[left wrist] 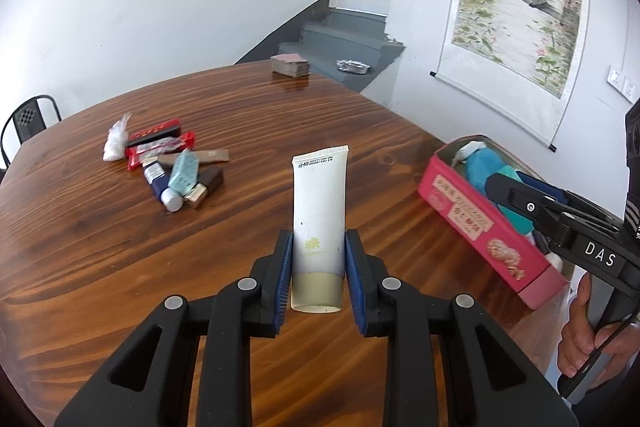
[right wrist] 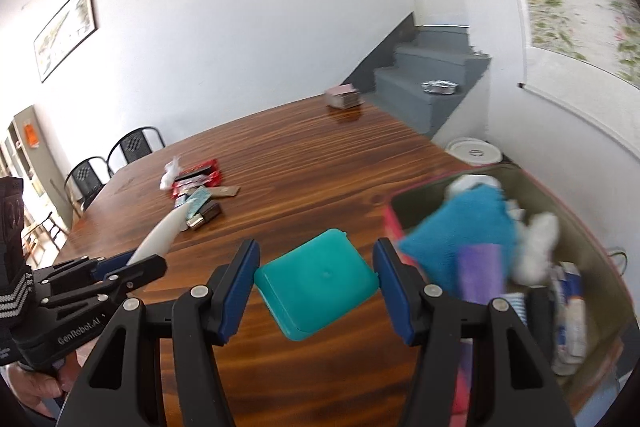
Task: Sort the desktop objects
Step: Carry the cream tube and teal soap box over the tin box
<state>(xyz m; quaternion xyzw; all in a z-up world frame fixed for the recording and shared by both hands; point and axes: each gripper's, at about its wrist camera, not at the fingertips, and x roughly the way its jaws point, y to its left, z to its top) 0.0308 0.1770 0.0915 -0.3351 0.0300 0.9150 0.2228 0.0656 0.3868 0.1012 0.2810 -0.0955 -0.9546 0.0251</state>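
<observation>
we carry two things at once toward the pink box (left wrist: 480, 223) at the right of the left wrist view. the left gripper (left wrist: 318, 267) is clamped on a white tube (left wrist: 319, 211), cap end toward the camera and crimped end pointing away; the right gripper (right wrist: 316, 291) is clamped across a teal case (right wrist: 316, 283), its jaws standing wide because the case is wide.

to do this step well, we judge each thing should be brought clear over the box wall before the jaws part, one hand at a time, since the two grippers sit close beside each other. the box already holds a blue cloth (right wrist: 464, 227), white wadding and small cartons, so bare room inside looks scarce; the near left corner seems the freest.

the box sits at the table (left wrist: 100, 267) edge on the right, so a nudge outward could tip it off. the remaining pile (left wrist: 172, 167) lies well apart in the left middle of the left wrist view, with bare wood between.
</observation>
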